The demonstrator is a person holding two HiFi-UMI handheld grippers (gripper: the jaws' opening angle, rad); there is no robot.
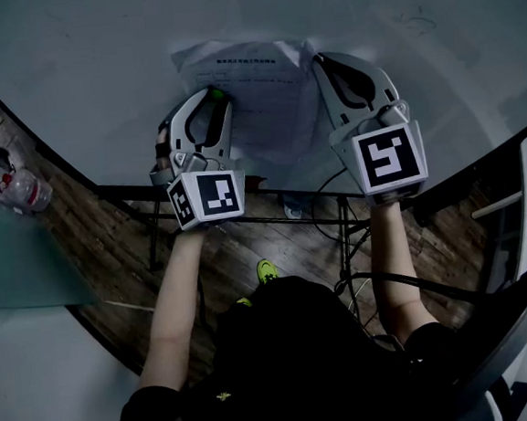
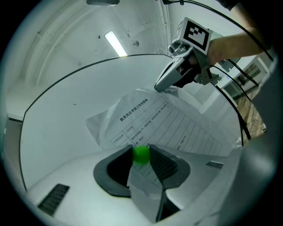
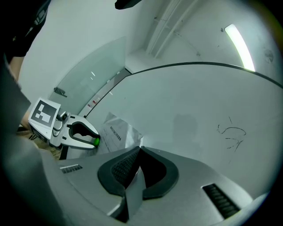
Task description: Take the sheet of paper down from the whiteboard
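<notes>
A printed sheet of paper (image 1: 258,95) hangs crumpled on the whiteboard (image 1: 95,64). My left gripper (image 1: 220,97) is at the sheet's left side, shut on a green magnet (image 2: 141,154). A fold of the paper (image 2: 168,123) runs down between its pads below the magnet. My right gripper (image 1: 316,60) is at the sheet's upper right corner. In the right gripper view its jaws are shut on a strip of the paper (image 3: 132,185). The left gripper (image 3: 95,141) and magnet (image 3: 96,141) show there too, at the left.
The board stands on a dark metal frame (image 1: 339,235) over a wooden floor. A plastic bottle (image 1: 23,189) lies at the left. A pen scribble (image 3: 232,134) marks the board to the right of the paper. A glass panel (image 3: 97,66) stands beyond the board's left end.
</notes>
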